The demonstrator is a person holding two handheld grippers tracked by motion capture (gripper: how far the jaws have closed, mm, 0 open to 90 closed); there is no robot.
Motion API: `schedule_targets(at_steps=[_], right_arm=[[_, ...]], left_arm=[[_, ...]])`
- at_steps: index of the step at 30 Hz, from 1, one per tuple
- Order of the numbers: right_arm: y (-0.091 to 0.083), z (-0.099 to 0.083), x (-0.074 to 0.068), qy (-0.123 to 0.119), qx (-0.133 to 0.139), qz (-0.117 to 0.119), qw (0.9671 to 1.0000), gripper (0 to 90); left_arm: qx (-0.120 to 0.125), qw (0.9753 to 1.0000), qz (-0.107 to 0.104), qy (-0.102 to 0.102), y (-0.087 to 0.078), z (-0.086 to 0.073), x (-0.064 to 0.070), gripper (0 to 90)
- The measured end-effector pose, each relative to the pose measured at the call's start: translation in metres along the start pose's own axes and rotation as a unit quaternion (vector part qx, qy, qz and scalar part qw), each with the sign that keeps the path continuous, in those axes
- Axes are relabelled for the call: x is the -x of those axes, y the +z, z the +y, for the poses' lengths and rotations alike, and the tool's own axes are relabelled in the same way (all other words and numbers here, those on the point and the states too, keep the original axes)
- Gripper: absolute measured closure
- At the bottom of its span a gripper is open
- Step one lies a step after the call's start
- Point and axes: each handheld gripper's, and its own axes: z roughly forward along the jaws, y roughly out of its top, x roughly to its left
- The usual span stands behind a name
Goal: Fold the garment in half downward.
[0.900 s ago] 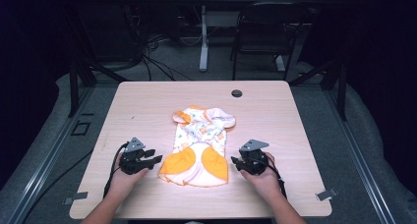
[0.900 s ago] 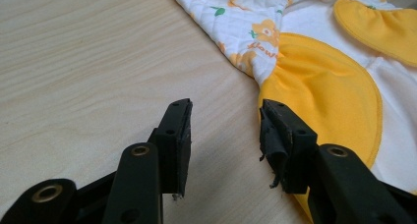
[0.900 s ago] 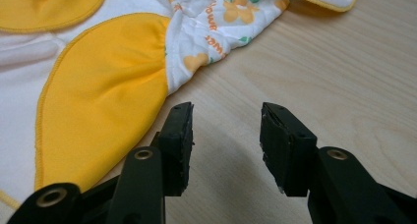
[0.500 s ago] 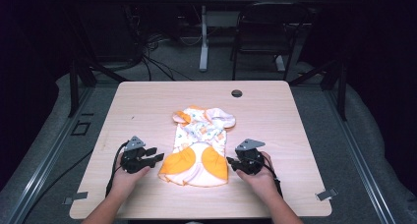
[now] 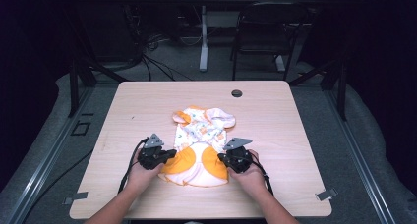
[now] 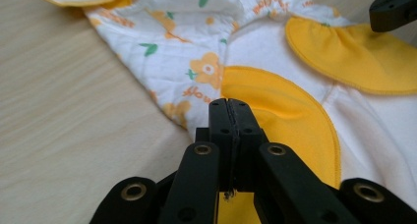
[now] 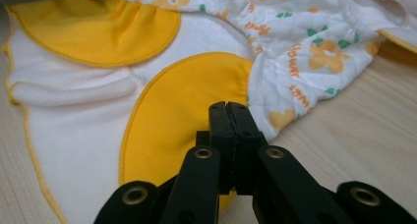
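A small baby garment, white with a flower print and orange-yellow panels, lies flat on the wooden table. My left gripper is at the garment's left edge, jaws shut, tips over the edge of a yellow panel. I see no cloth between its jaws. At the garment's right edge, my right gripper is shut too, its tips over the other yellow panel with nothing visibly pinched. The printed top part lies farther from me.
A round black grommet sits near the table's far edge. Bare wood stretches left and right of the garment. Beyond the table stand a dark chair, a white table leg and cables on the floor.
Both grippers have slid inward toward the garment, the left one rightward and the right one leftward, and now reach over its yellow panels. The garment has not shifted.
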Motion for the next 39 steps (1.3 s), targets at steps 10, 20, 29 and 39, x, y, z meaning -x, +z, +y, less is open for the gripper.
schedule_targets(at_steps=[10, 20, 29, 39], right_arm=[[0.008, -0.004, 0.0, -0.016, -0.026, 0.005, 0.9995, 90.0], [-0.001, -0.01, -0.006, -0.038, -0.045, 0.021, 0.998, 90.0], [-0.009, -0.015, -0.013, -0.049, -0.06, 0.045, 0.9959, 90.0], [-0.022, -0.025, -0.026, -0.06, -0.075, 0.069, 0.993, 90.0]], left_arm=[[-0.02, 0.9997, -0.001, 0.017, 0.003, -0.004, 0.006, 90.0], [-0.03, 0.9992, -0.021, 0.018, -0.008, -0.014, 0.017, 90.0], [-0.044, 0.998, -0.031, 0.032, -0.017, -0.02, 0.027, 90.0], [-0.052, 0.9968, -0.051, 0.032, -0.027, -0.029, 0.043, 90.0]])
